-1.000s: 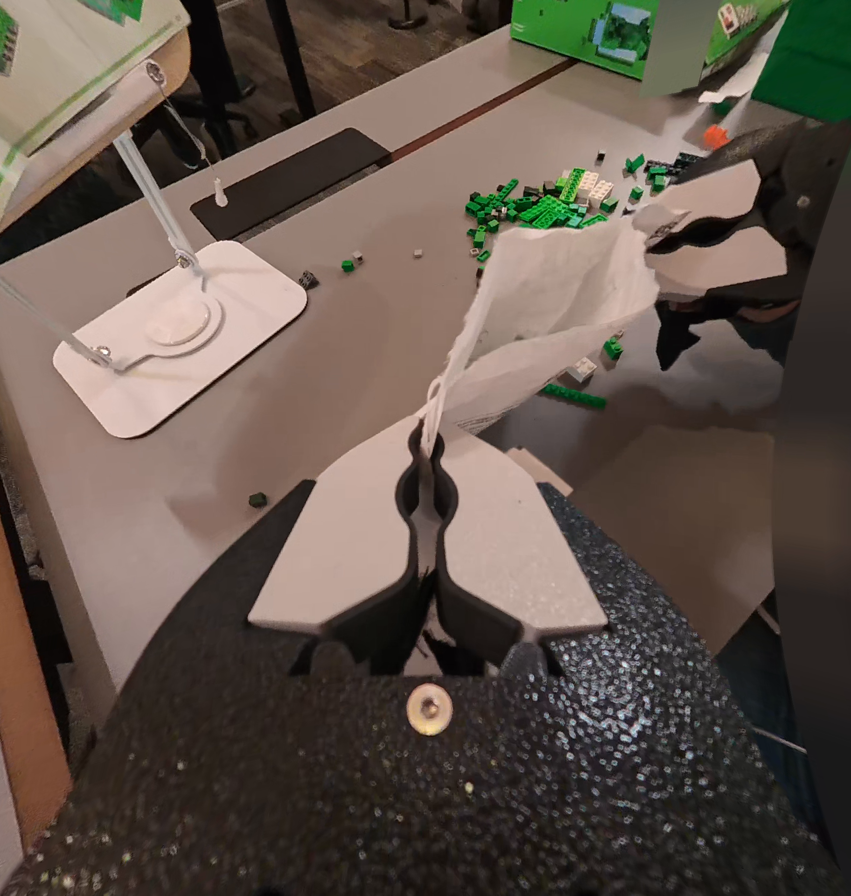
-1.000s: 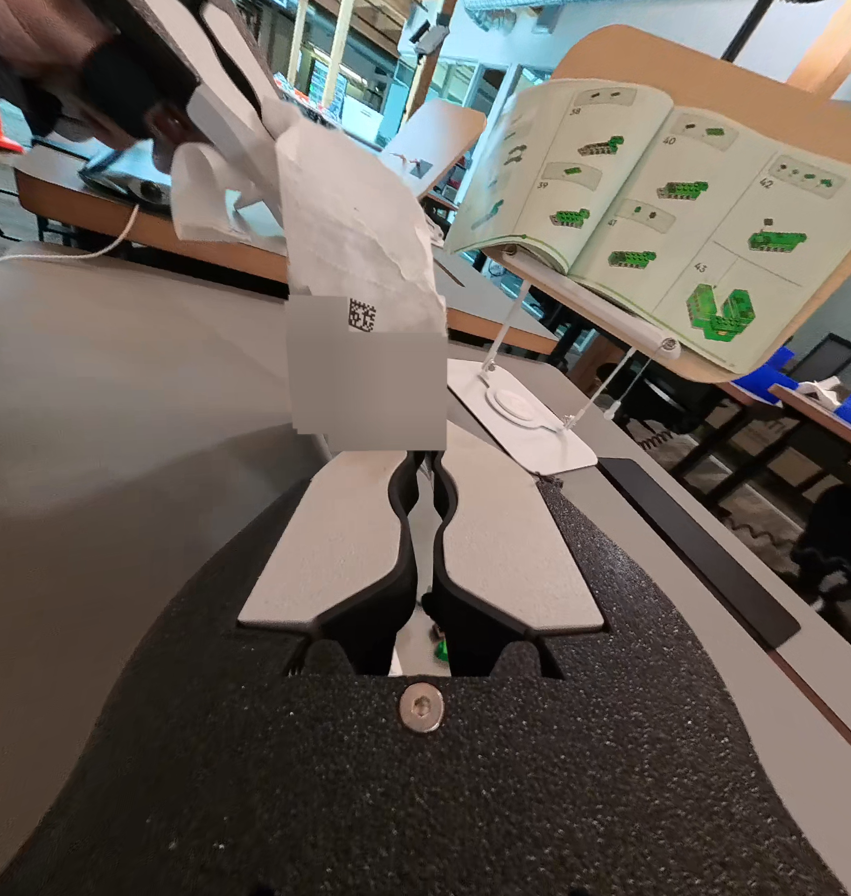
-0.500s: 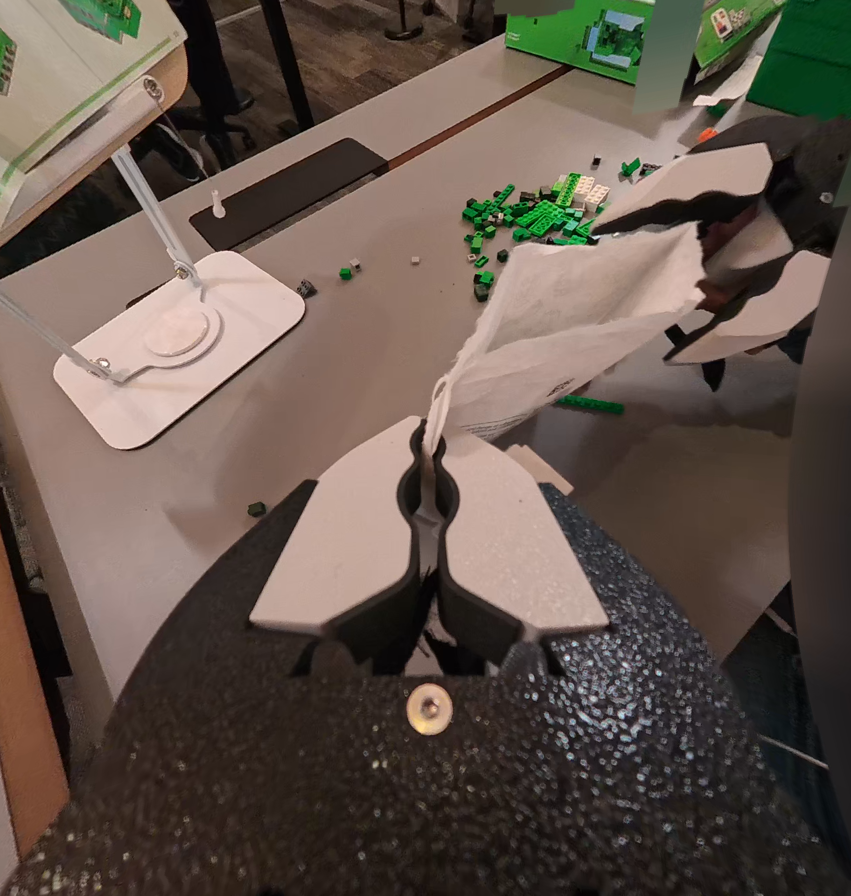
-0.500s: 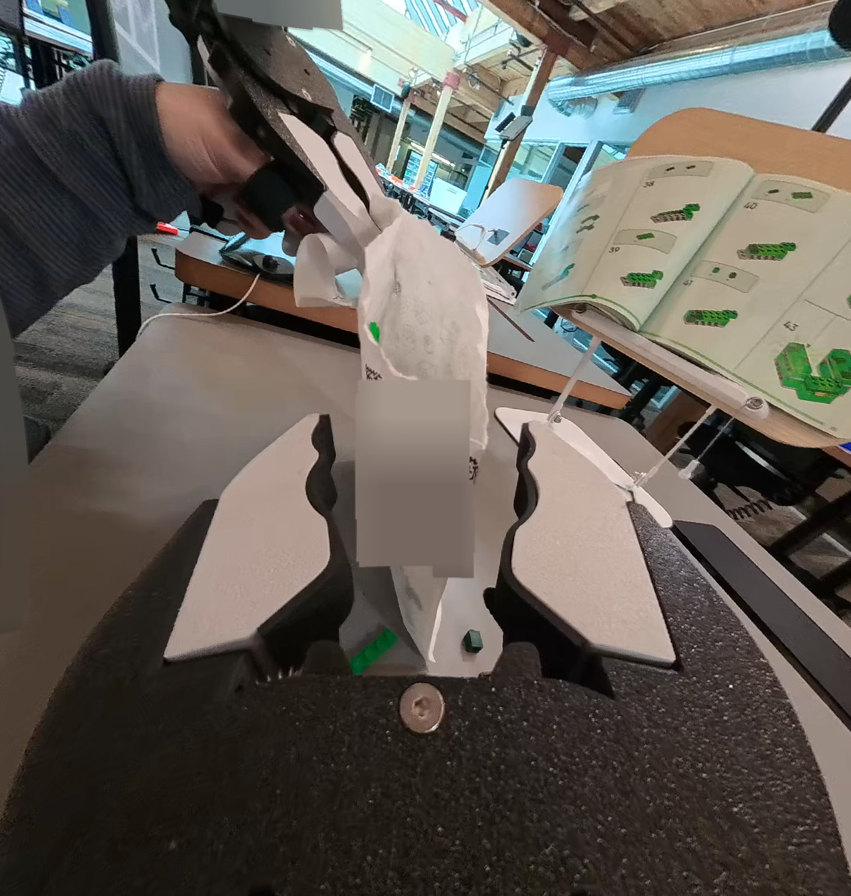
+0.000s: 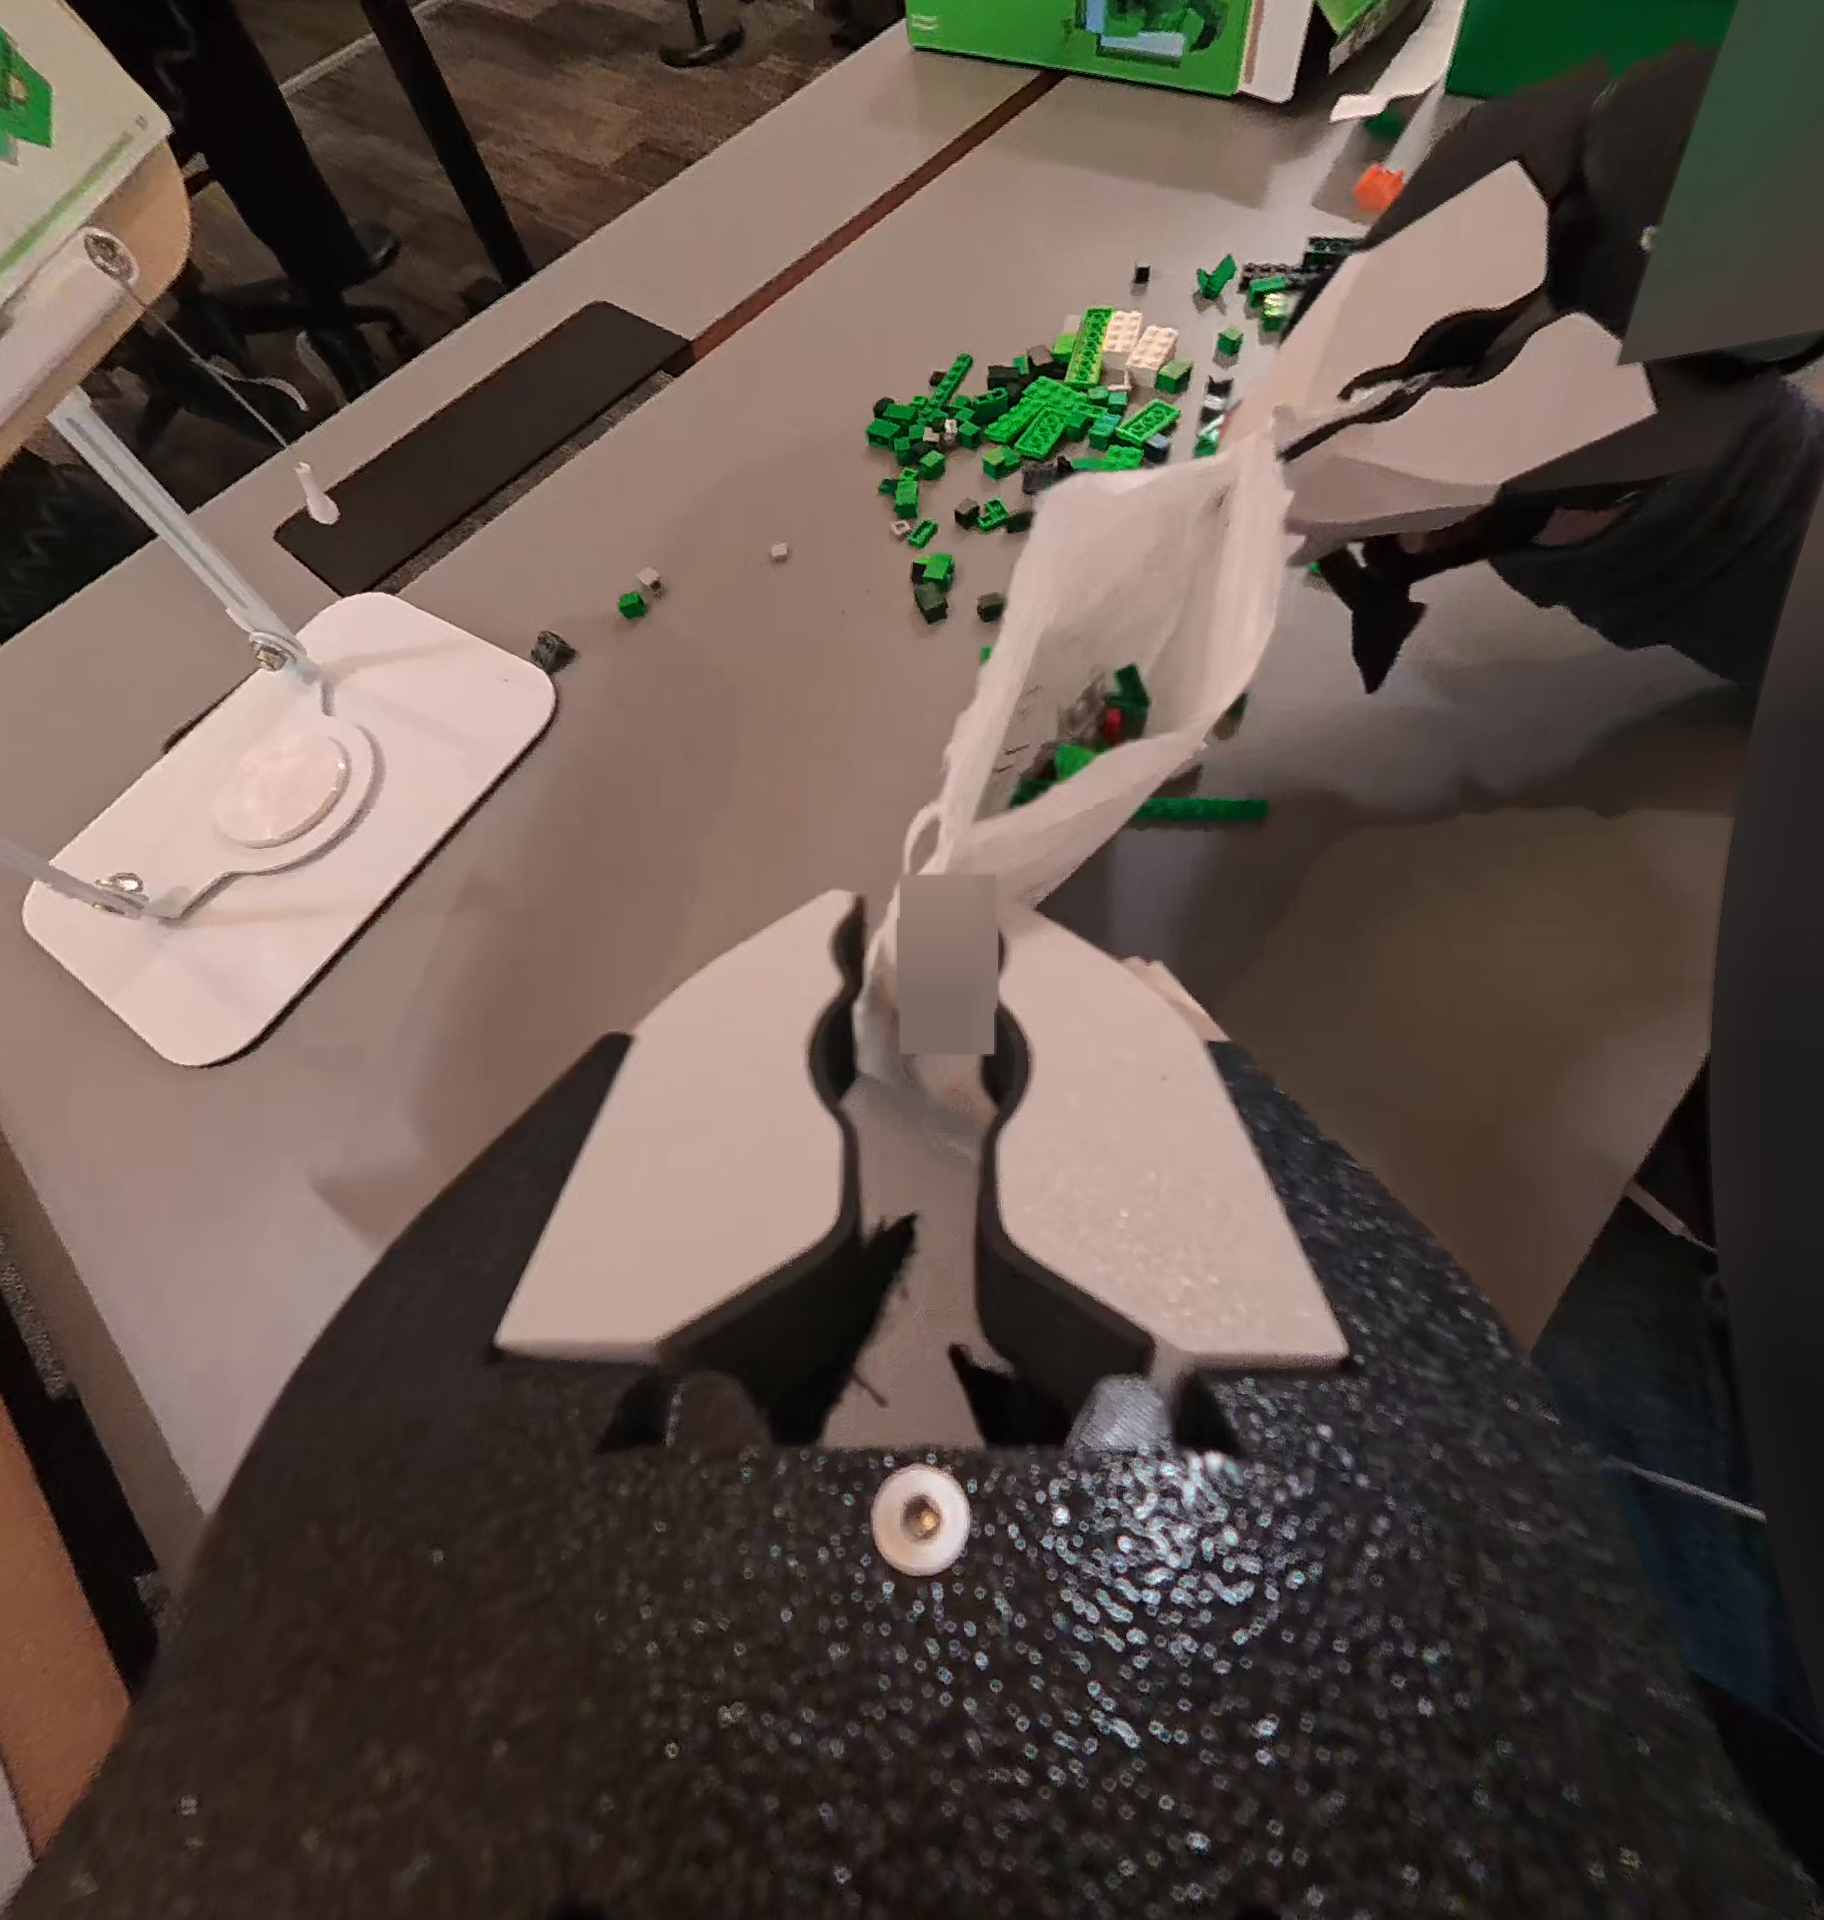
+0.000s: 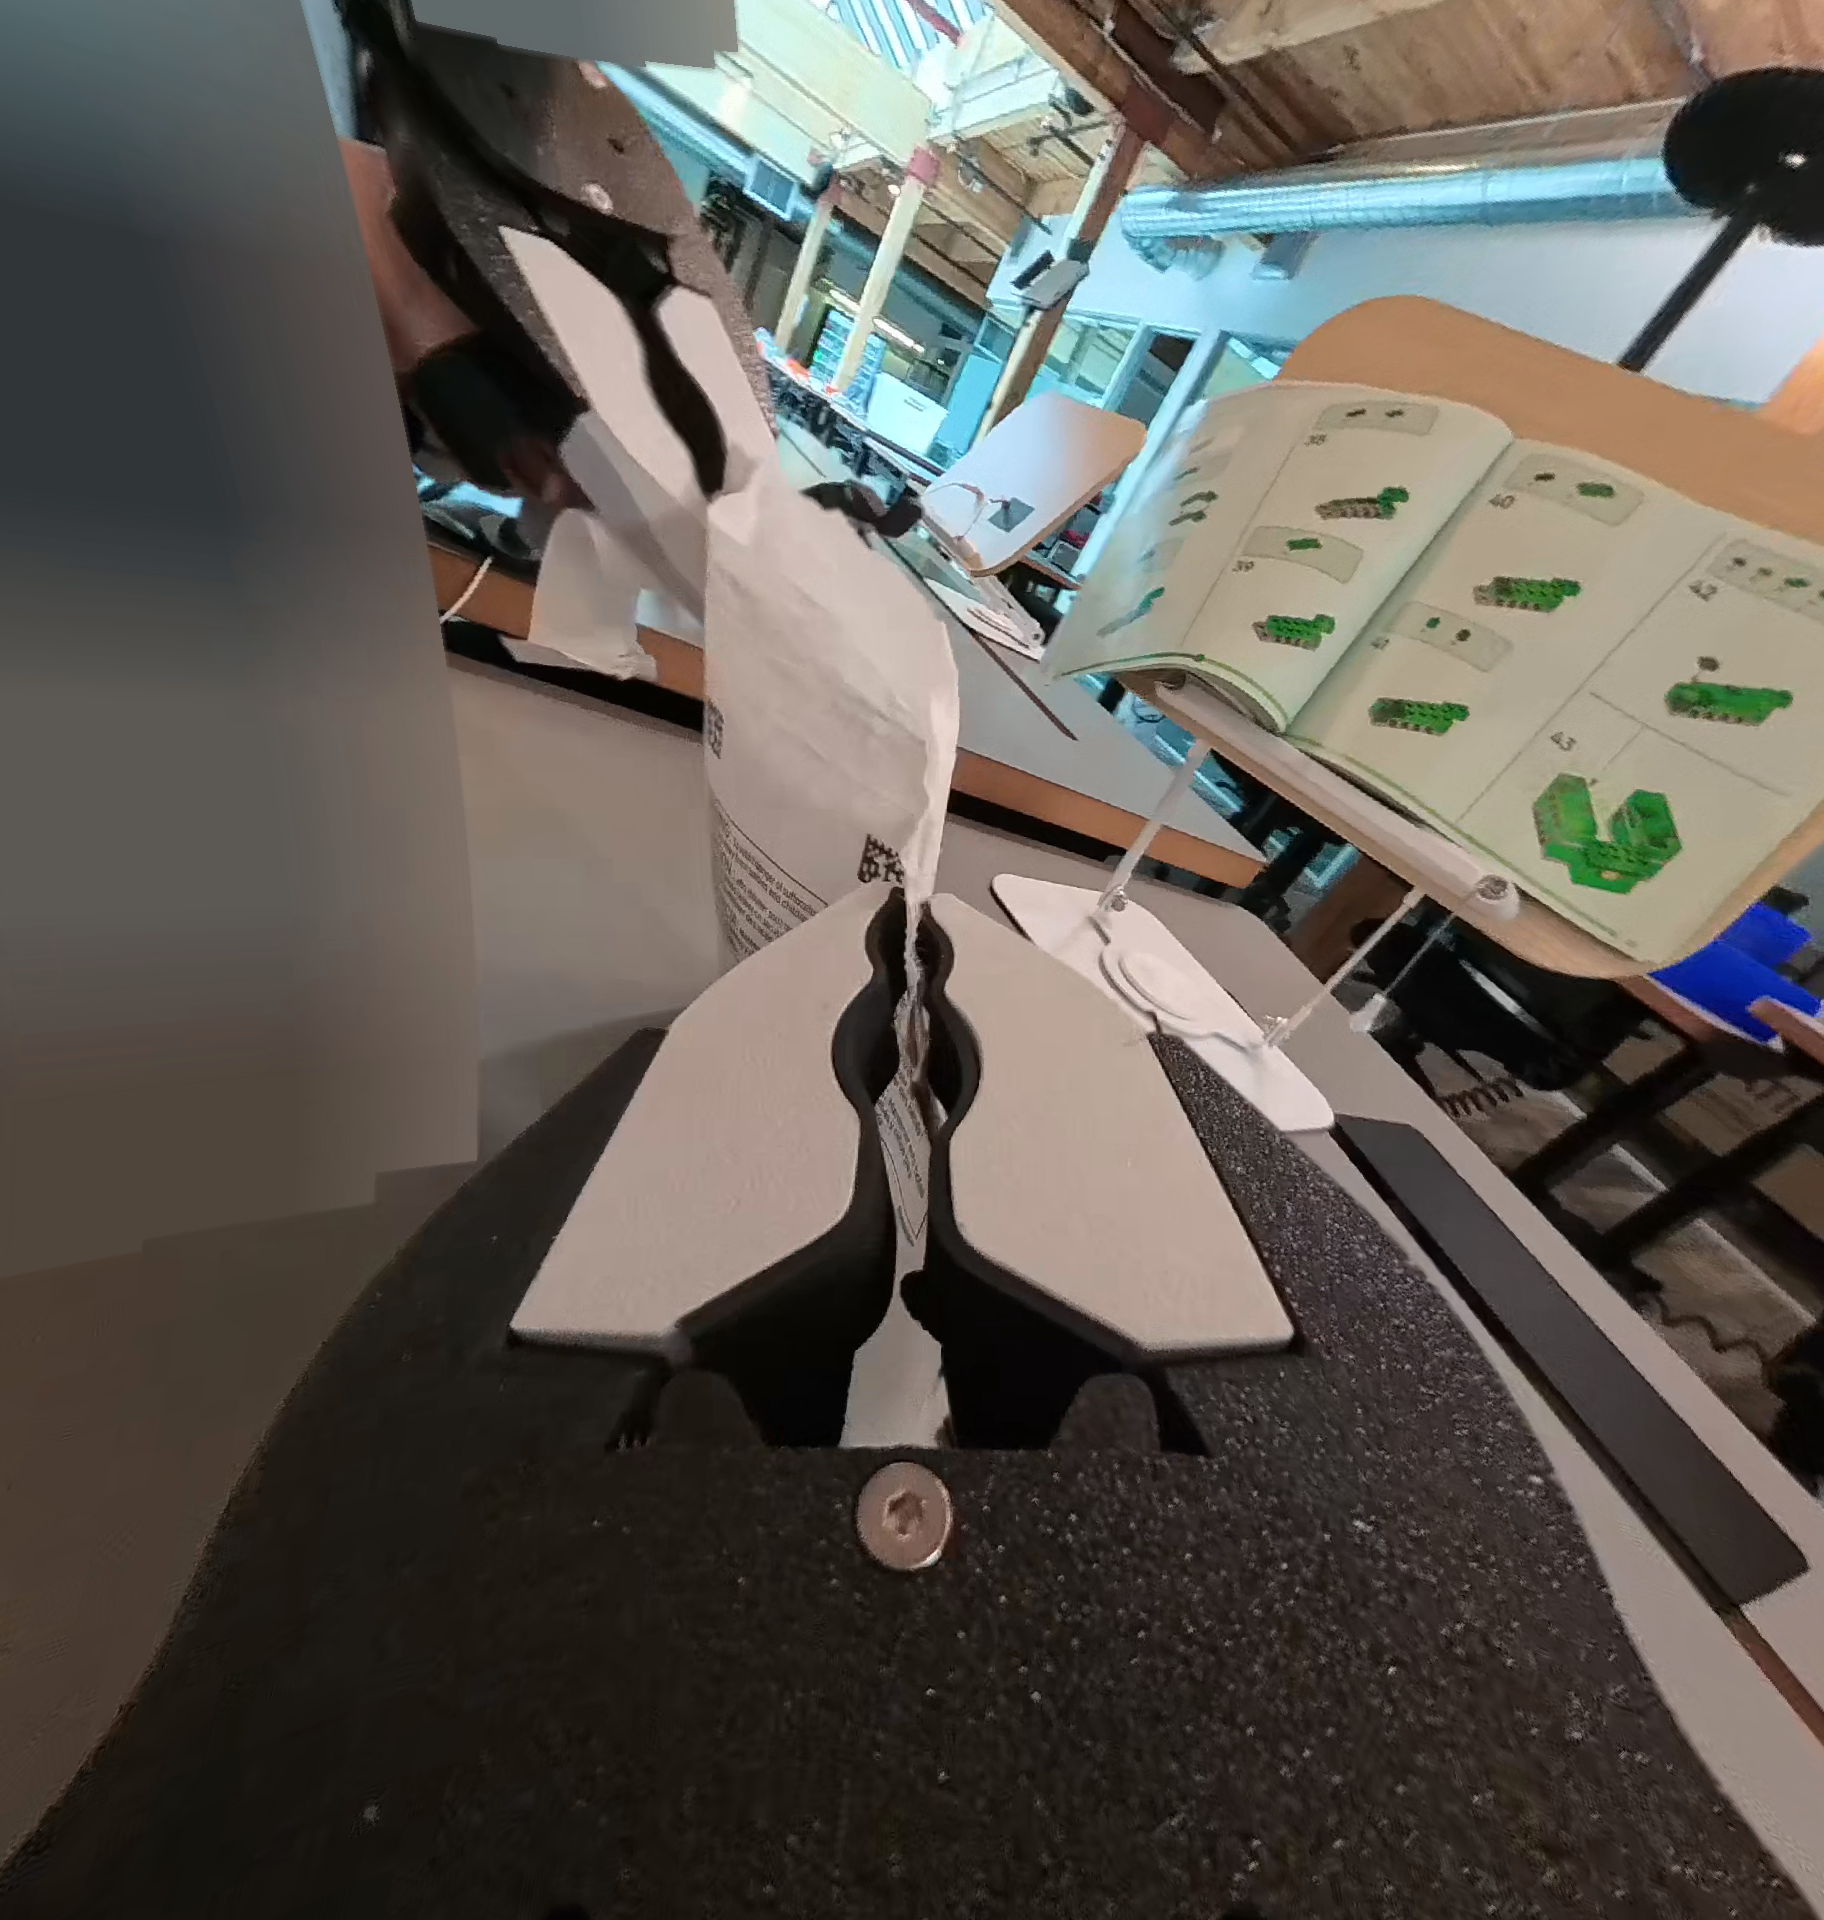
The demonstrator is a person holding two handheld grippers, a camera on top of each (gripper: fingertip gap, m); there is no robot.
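A white paper bag point(image 5: 1126, 582) hangs in the air between my two grippers, above a grey table point(image 5: 679, 779). Its mouth gapes, and small green pieces point(image 5: 1105, 707) show inside. My left gripper point(image 5: 929, 914) has its fingers slightly apart, with the bag's near corner lying loosely between them; a blurred patch covers part of it. My right gripper point(image 6: 913, 914) is shut on the bag's point(image 6: 814, 665) printed edge. It shows at the upper right of the left wrist view point(image 5: 1292, 447). The left gripper point(image 6: 726, 488) shows above the bag in the right wrist view.
A pile of green and white bricks point(image 5: 1033, 405) lies on the table beyond the bag, with a long green plate point(image 5: 1199, 808) nearer. A white book-stand base point(image 5: 284, 810) stands at left and holds an open instruction booklet point(image 6: 1459, 644). A green box point(image 5: 1095, 31) is at the far edge. Left tips to right tips: about 12 centimeters. About 15 centimeters separates my right fingertips from the long green plate point(image 5: 1199, 808).
My right gripper was shut, opened wide around the bag half a second ago, and is now shut on its edge. My left fingers, tight on the bag before, have parted a little.
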